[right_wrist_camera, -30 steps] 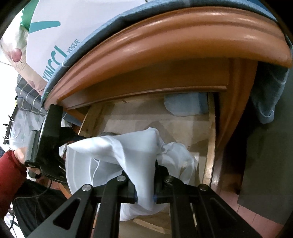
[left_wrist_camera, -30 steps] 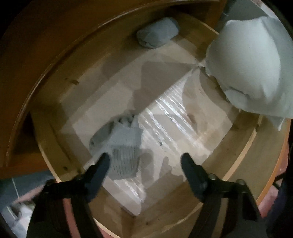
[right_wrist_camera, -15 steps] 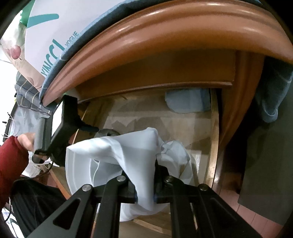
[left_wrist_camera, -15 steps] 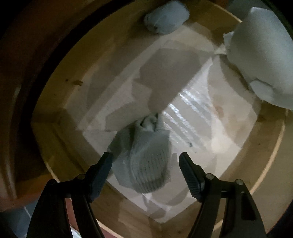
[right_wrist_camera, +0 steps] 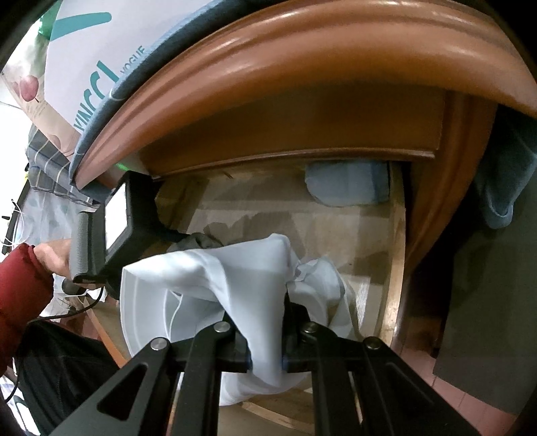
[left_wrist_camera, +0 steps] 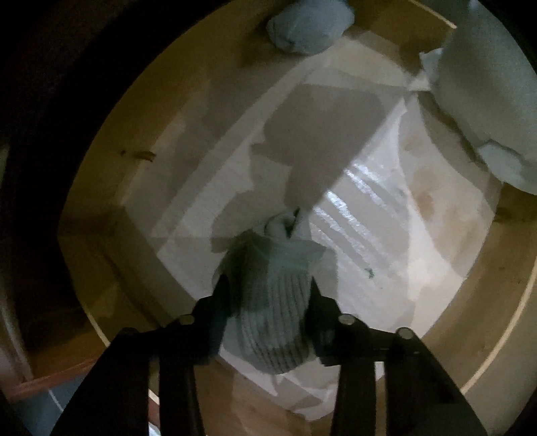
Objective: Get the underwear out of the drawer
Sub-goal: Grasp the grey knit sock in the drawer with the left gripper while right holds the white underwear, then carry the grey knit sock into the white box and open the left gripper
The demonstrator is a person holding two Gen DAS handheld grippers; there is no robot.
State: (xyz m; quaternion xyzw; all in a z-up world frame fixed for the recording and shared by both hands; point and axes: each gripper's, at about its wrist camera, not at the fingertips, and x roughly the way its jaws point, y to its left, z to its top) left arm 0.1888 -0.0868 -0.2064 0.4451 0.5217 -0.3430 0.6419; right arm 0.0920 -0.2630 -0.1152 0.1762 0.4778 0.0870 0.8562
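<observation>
Left hand-held gripper (left_wrist_camera: 268, 291) has just been closing, ribbed grey bundle (left_wrist_camera: 273, 308) between its jaws, pads touching both flanks, bundle on the drawer (left_wrist_camera: 110, 187) floor near the front-left corner; right hand-held gripper (right_wrist_camera: 266, 359) clamped on white underwear (right_wrist_camera: 214, 278), held above the drawer's front edge; blue folded piece (left_wrist_camera: 307, 25) left at the back wall; room overhead is open, cabinet top (right_wrist_camera: 302, 60) overhangs the back.
</observation>
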